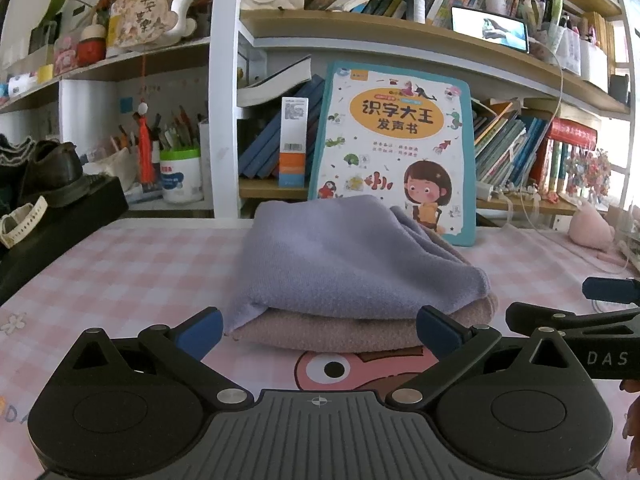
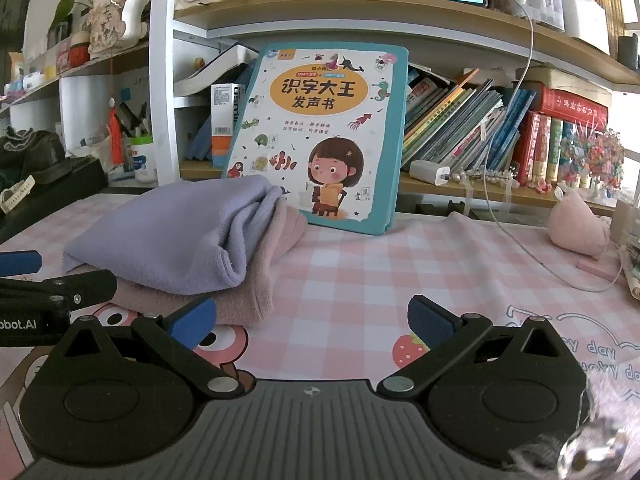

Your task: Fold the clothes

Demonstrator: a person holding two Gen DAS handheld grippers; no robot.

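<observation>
Left wrist view: left gripper [image 1: 319, 332] spread wide, empty, lavender garment [image 1: 344, 256] folded atop pink garment [image 1: 360, 330] just ahead. Right gripper [image 2: 311, 320] likewise apart, stack ahead-left. Folding seemingly finished.

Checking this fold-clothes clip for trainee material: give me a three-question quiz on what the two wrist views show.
1. True or false: the purple garment lies on top of the pink garment.
2. What stands upright behind the stack? A) children's book B) laptop C) basket
3. Fill in: both the left gripper and the right gripper are ____ and hold nothing.

Key: 1 true; 2 A, the children's book; 3 open.
</observation>
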